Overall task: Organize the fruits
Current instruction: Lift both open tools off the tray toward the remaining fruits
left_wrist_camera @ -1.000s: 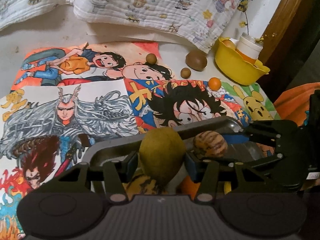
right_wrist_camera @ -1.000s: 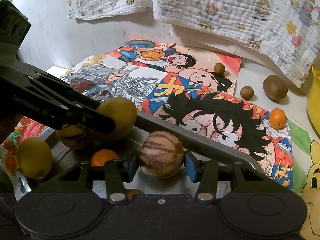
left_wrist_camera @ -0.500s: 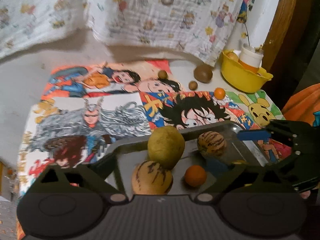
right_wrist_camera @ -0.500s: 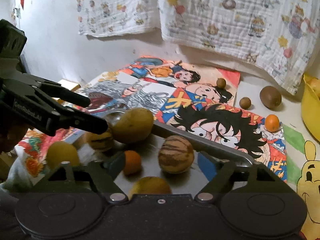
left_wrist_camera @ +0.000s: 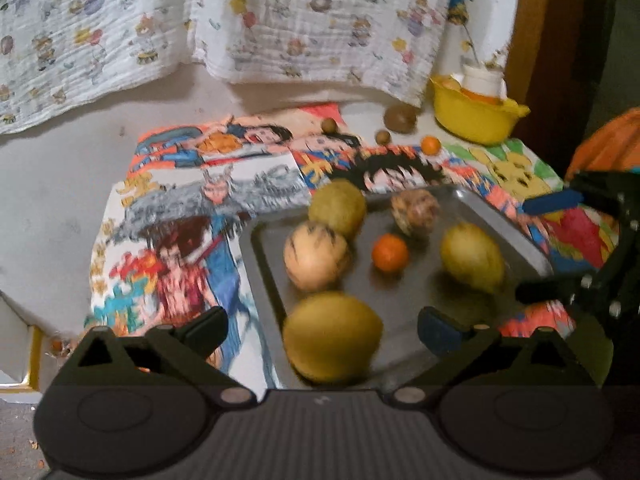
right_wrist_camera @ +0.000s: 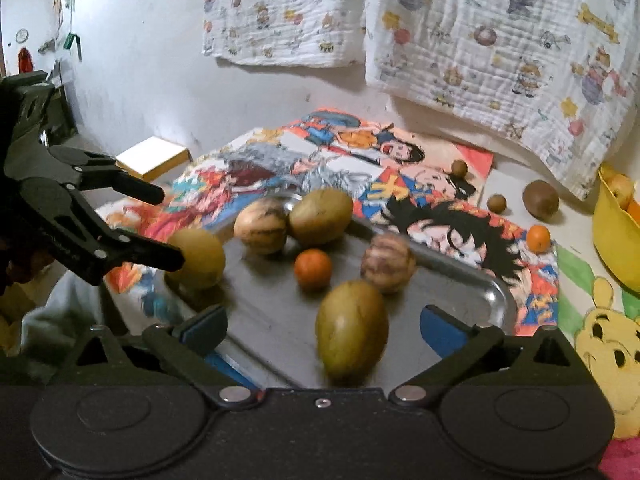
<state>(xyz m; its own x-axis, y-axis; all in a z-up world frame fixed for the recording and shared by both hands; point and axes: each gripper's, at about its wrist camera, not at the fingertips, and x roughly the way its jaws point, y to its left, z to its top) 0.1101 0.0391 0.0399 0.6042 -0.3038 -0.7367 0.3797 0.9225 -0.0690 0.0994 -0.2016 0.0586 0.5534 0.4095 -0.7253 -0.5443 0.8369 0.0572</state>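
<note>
Now both the left gripper (left_wrist_camera: 322, 330) and the right gripper (right_wrist_camera: 323, 326) have just been opening and stand wide, gripping nothing. Between the right fingers sits a yellow-green fruit (right_wrist_camera: 352, 330) on the metal tray (right_wrist_camera: 472, 276). Beyond, a small orange (right_wrist_camera: 538, 239), probably loose, needs a centred approach before closing.

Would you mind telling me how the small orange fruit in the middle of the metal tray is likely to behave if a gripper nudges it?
The small orange fruit looks round, so it would probably roll. The metal tray looks smooth, so little would slow it. Its raised rim would likely stop it, or a neighbour such as the striped fruit.
</note>
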